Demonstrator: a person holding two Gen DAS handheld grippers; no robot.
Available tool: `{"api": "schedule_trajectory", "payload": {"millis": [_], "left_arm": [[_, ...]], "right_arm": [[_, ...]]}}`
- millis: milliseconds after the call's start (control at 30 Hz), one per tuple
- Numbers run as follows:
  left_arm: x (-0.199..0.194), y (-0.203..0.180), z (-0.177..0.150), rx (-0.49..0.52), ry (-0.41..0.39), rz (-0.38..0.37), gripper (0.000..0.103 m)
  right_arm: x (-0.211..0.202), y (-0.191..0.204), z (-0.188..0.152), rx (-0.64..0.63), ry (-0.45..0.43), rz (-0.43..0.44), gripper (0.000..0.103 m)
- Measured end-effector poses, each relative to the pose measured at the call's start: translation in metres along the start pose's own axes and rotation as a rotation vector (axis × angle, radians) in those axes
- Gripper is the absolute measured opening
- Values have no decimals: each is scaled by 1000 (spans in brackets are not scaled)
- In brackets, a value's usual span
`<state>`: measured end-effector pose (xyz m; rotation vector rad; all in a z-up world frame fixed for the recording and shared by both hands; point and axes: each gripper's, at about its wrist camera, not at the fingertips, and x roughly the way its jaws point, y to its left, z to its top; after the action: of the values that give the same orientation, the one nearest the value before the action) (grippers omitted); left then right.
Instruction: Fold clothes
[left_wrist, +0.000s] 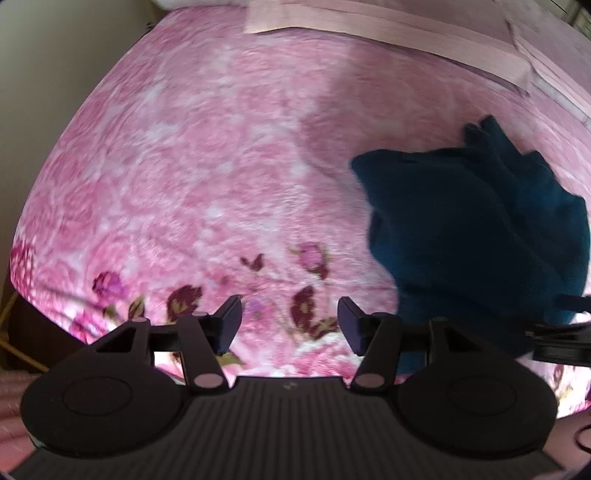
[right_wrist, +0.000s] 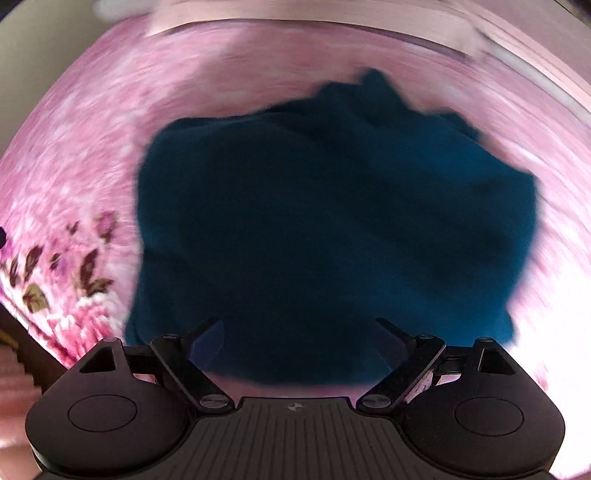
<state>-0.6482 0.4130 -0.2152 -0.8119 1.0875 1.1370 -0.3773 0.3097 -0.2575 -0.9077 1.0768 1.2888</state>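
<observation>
A dark teal garment (right_wrist: 325, 221) lies in a loose, crumpled heap on the pink flowered blanket (left_wrist: 184, 166). In the right wrist view it fills the middle of the picture, and my right gripper (right_wrist: 299, 341) hangs just above its near edge with the jaws wide apart and nothing between them. That view is blurred. In the left wrist view the same teal garment (left_wrist: 472, 229) sits at the right. My left gripper (left_wrist: 290, 323) stands open over bare blanket to the garment's left, with its right finger close to the cloth's lower edge. Part of the other gripper (left_wrist: 561, 332) shows at the right edge.
Folded pale pink bedding (left_wrist: 388, 26) lies along the far side of the bed. A cream wall (left_wrist: 55, 74) rises at the left, past the bed's edge. The blanket's dark rose print (left_wrist: 306, 302) runs along the near edge.
</observation>
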Motion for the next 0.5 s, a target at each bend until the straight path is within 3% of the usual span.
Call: {"api": "schedule_trajectory", "payload": {"millis": [300,400,467,500], "left_arm": [[29,33,-12,-105,24,36,54],[35,35,-12,-119,27,44,54],[37,34,-11,-119,32,44,54],[38,33,-10,-114,34,45,54]], "right_arm": [[64,98,42,-280,-100,58,89],[96,119,44,-343,-106,-17,89],[116,126,39,-415,-129,-112,89],[121,126,35,-451,-150,-140,83]]}}
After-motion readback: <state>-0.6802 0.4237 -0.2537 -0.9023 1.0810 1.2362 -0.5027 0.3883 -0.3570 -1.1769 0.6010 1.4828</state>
